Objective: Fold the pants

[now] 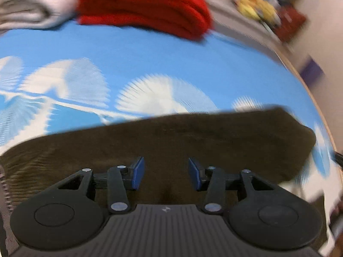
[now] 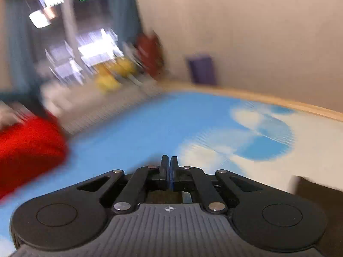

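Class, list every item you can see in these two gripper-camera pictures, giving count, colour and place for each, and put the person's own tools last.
brown pants: one, dark brown, spread on the cloth under the left gripper
folded red garment: one, red, far side of the cloth
folded pale garment: one, off-white, beside the red one
patterned cloth: one, blue with white fan shapes, covering the table
purple object: one, purple, by the wall, too blurred to name
yellow objects: several, yellow, background, blurred
left gripper: one, black with blue pads, open above the pants
right gripper: one, black, shut, holding nothing visible
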Available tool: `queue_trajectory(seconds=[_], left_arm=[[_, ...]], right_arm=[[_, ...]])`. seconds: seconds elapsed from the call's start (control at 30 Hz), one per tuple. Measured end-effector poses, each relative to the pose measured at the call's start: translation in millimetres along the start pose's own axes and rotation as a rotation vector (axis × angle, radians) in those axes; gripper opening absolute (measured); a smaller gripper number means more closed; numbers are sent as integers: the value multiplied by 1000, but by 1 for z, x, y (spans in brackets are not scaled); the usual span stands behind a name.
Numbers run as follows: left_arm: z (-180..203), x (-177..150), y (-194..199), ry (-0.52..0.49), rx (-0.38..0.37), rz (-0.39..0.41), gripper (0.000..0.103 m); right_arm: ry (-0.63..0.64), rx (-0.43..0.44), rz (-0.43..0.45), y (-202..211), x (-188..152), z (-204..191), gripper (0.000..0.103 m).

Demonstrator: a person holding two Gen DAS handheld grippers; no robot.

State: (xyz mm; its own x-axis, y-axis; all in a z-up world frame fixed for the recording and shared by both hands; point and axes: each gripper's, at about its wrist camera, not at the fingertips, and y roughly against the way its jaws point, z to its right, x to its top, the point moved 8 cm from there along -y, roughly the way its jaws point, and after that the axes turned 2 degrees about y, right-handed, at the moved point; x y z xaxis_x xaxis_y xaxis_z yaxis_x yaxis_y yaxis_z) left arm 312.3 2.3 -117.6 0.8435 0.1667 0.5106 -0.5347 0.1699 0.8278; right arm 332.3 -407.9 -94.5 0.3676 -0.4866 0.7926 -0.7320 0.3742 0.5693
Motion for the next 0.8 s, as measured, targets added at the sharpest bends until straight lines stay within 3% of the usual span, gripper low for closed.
queue_trajectory(seconds=[0.07,0.13,0.17,0.3,0.4,0.5,0.8], left_arm=[[18,-15,-10,-74,-22,-63,55],[29,-31,-21,-134,-36,-111,56],[33,-38,-26,-156,-38,-128,56],[48,-62,-43,-208,-59,-187,56],[60,-79,-56,-248,-90,-219,56],[83,-91,-68,-301,-118,-227,56],[119,-116,-111,-388,-122,-239,56]], right_arm=[[-98,-35,-175,-33,-23,41,5],[-220,-45,-298,-52,-43,75,12],[-259,-42,-330,-59,-49,83,21],[-367,115,-361,-89,-50,99,41],[-447,186,-402,-105,-54,107,41],[-548,184,-453,-115,-68,113,43],[-551,293,-562,-108,-93,58,43]])
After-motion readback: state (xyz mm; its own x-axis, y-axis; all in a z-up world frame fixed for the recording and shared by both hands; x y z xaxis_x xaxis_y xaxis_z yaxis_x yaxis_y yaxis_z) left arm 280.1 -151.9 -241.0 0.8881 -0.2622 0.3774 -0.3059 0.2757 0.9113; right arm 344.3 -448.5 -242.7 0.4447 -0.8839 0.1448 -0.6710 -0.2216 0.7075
